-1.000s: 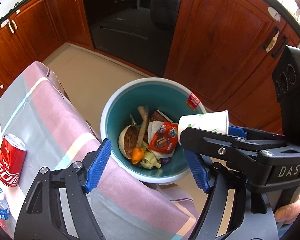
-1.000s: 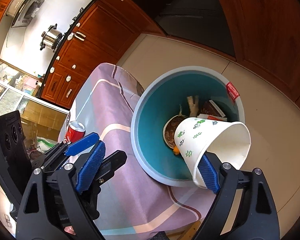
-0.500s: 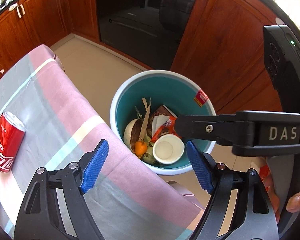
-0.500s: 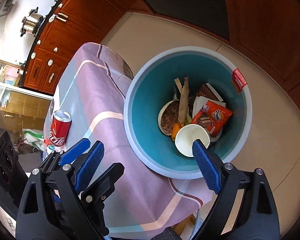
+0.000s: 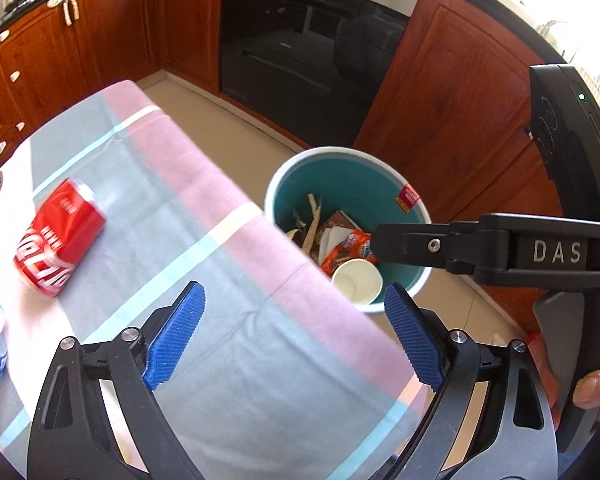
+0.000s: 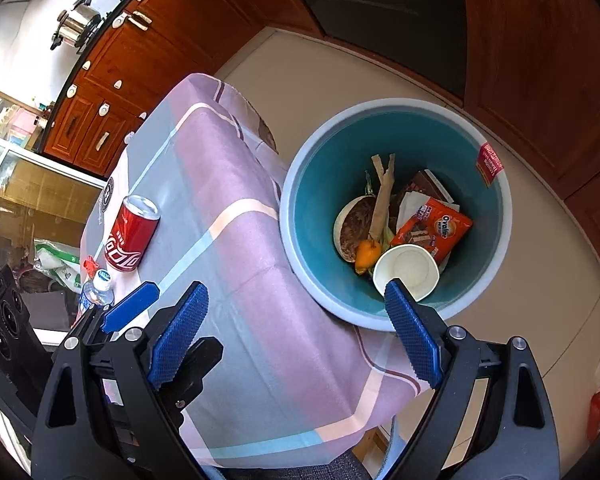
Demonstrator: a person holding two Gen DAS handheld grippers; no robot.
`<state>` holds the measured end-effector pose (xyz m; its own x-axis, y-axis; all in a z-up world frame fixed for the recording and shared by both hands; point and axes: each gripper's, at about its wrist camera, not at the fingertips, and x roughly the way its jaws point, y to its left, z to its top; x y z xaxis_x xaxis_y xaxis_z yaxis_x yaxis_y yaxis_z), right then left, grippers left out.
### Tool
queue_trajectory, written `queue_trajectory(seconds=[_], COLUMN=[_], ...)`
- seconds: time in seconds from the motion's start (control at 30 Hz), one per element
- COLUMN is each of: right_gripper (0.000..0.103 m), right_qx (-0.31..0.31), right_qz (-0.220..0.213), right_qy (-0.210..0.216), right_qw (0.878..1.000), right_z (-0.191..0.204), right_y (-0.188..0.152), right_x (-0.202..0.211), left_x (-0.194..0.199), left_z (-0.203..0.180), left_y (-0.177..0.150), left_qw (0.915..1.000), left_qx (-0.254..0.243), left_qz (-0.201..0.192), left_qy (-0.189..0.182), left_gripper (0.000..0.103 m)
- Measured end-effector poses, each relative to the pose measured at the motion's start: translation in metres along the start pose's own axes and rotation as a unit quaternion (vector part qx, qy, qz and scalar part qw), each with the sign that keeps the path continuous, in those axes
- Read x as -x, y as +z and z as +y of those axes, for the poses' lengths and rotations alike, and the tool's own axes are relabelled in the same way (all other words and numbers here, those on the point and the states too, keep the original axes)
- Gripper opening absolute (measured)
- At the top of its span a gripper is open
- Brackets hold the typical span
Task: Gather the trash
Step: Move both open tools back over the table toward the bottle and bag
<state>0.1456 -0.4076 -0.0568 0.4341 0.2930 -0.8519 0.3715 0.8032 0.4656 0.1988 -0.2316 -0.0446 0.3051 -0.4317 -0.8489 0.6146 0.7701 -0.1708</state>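
Cabinets (image 5: 452, 92): reddish wood, glossy varnish. Oven door (image 5: 300, 56): dark glass, reflective. Tablecloth (image 6: 236, 240): matt woven cloth. Bin (image 6: 496, 240): smooth plastic, at 3 o'clock of the cloth. Cup (image 6: 406, 270): matt white paper. Can (image 6: 130, 234): shiny metal. Wrapper (image 6: 434, 228): glossy foil. Pot (image 6: 76, 26): polished steel. Gripper pads (image 6: 410, 334): ribbed blue rubber.
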Motion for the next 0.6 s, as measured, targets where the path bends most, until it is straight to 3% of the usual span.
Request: queue_trajectory(seconds=[0.37, 0.6], right_gripper=[0.086, 0.088], right_qx=[0.066, 0.121], right_qz=[0.014, 0.037], right_qy=[0.011, 0.015], right_qw=[0.998, 0.992], right_z=[0.087, 0.16], right_y=[-0.043, -0.068], right_x=[-0.008, -0.03], left_x=[0.069, 0.118], left_z=[0.075, 0.152], left_y=[-0.059, -0.101], left_qw=[0.9977, 0.9915], left_qx=[0.039, 0.081], left_qz=[-0.031, -0.047], left_qy=[0.045, 0.09], left_gripper=[0.094, 0.094])
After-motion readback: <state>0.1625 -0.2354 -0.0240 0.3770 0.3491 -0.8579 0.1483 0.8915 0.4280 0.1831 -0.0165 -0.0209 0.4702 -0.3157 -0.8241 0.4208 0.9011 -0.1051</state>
